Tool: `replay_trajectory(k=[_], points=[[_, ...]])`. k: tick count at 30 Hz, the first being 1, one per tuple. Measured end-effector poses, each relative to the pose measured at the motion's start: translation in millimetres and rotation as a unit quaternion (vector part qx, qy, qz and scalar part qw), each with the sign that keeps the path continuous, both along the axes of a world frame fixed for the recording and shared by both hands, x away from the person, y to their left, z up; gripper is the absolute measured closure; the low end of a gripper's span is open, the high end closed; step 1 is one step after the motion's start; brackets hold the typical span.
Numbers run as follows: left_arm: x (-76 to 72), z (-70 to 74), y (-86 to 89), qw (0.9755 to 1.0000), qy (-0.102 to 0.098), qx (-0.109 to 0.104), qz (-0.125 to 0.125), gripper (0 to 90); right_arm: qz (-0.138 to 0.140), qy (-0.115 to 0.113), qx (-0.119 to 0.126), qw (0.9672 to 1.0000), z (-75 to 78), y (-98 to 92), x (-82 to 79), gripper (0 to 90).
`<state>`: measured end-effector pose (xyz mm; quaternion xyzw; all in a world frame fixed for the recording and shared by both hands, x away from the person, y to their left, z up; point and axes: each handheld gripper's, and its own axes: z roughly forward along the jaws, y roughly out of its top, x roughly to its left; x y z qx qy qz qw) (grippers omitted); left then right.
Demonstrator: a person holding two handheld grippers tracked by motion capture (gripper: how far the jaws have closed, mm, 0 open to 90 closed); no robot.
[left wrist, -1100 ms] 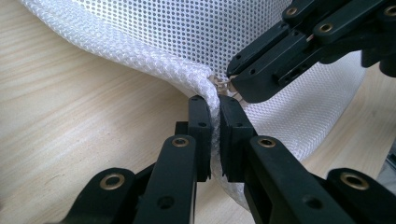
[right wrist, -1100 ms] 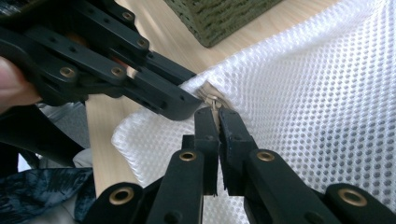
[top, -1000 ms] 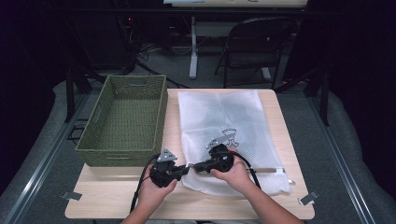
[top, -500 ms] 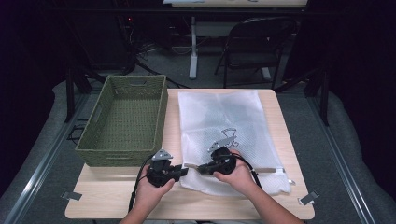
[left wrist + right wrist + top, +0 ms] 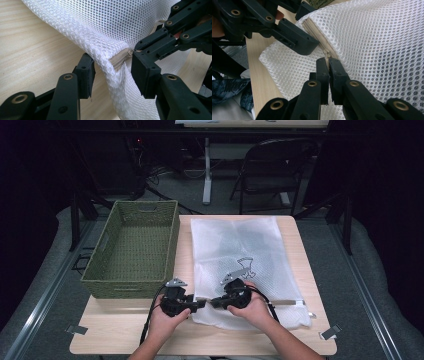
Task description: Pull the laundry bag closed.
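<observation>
Found a white net bag [image 5: 245, 245] lying flat on the wooden table [image 5: 115, 330], just to the right of the green basket [image 5: 125, 287]. Looked flat and thin, with nothing to see inside it through the little holes.

Met both grippers at the near left corner [image 5: 110, 62] of the bag, right where the zip [image 5: 317, 35] ends. Pinched the small zip pull [image 5: 327, 53] with the right gripper [image 5: 328, 61], jaws squeezed tight together on it. Had just been opening the left gripper [image 5: 112, 72]. Stood about half wide then, with the folded corner of the bag between the two jaws but not pressed by either one. Looked like a let-go, or a try for a better hold.

Seemed to be early in the zip job. Got a good hold of the pull, and that part was done. Left to do, most likely: grab the corner again with the left gripper to keep the bag from sliding, then drag the pull along the near edge with the right one. Could not tell from these views how much of the zip was open or shut past the pull.

Saw nothing at all in the green basket, just its woven bottom. Nothing put in the bag and nothing in the basket so far.
</observation>
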<state>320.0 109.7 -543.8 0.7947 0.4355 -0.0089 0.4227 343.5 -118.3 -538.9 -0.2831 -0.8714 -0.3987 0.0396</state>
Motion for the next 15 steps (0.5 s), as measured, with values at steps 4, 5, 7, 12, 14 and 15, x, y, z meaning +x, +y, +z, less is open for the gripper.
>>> replay_trajectory(k=[4,5,7,12,14,15], points=[[2.1,-0.2,-0.9,1.0,-0.001,0.002,-0.001,57.5,0.0,0.002,-0.002,1.0,-1.7,1.4,-0.1,86.9],[2.3,0.0,-0.9,1.0,-0.002,0.003,0.001,59.3,0.001,0.001,-0.002,1.0,-2.3,1.7,0.2,86.9],[2.3,0.4,-1.2,1.0,-0.004,0.002,0.005,63.8,-0.002,0.002,-0.002,1.0,-2.8,2.4,0.2,86.9],[0.8,2.2,-2.6,1.0,-0.009,0.0,0.001,72.9,-0.01,0.0,0.005,0.9999,-3.0,2.7,0.9,86.9],[0.6,2.4,-3.1,0.9999,-0.01,-0.002,0.001,75.5,-0.012,0.0,0.008,0.9999,-3.0,2.7,1.0,86.8],[0.5,2.6,-3.1,0.9999,-0.009,-0.004,0.0,77.1,-0.014,-0.001,0.01,0.9999,-3.1,2.9,1.0,86.9]])
